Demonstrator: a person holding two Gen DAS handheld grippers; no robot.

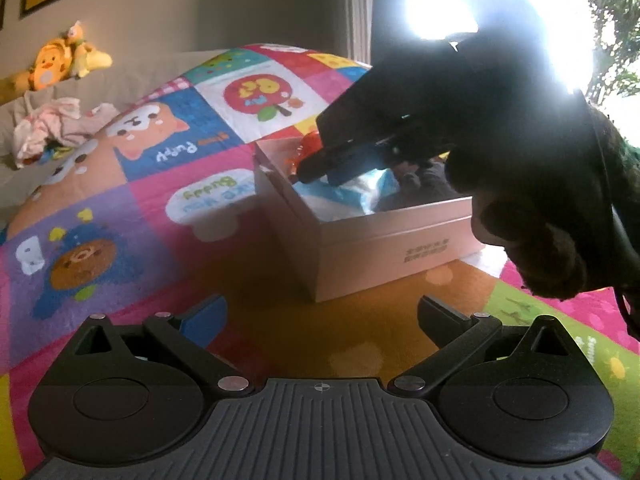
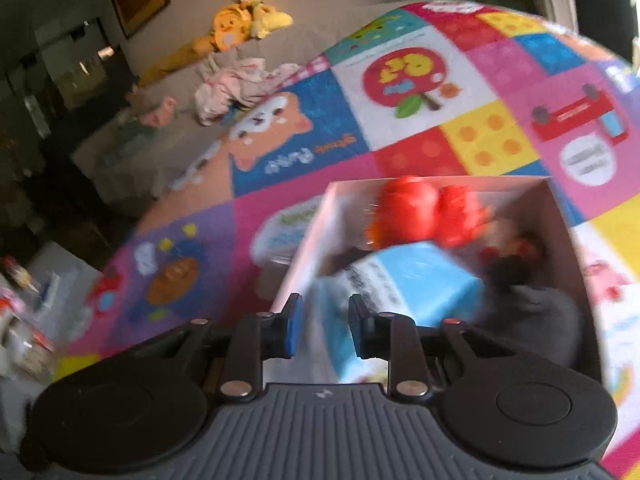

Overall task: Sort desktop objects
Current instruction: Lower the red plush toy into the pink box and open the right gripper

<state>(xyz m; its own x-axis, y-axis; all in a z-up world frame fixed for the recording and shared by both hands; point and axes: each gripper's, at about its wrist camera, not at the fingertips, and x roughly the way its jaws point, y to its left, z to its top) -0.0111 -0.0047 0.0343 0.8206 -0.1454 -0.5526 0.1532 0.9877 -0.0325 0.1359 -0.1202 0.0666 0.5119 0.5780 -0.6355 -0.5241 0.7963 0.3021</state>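
You are holding the right gripper [image 2: 322, 326] over the open white cardboard box [image 1: 392, 240] that is sitting on the colourful patchwork play mat [image 1: 160, 216]. Its jaws are standing narrow, with a gap between the blue pads, and nothing is gripped between them. The light-blue rectangular carton with printed text [image 2: 420, 280] is lying inside the box, directly ahead of and just below the right fingertips, tilted, with its long axis running roughly from the near left corner of the box toward the far right. Beyond it, the red plastic toy [image 2: 424, 212] is resting against the far wall of the box, and a dark soft item [image 2: 532, 300] is filling the right side; the blur is hiding its exact shape. The left gripper [image 1: 322, 316] is hovering above the mat just short of the box's near corner, jaws wide and empty. The right hand is therefore the nearer one to the box contents; the left is lying well outside the box.
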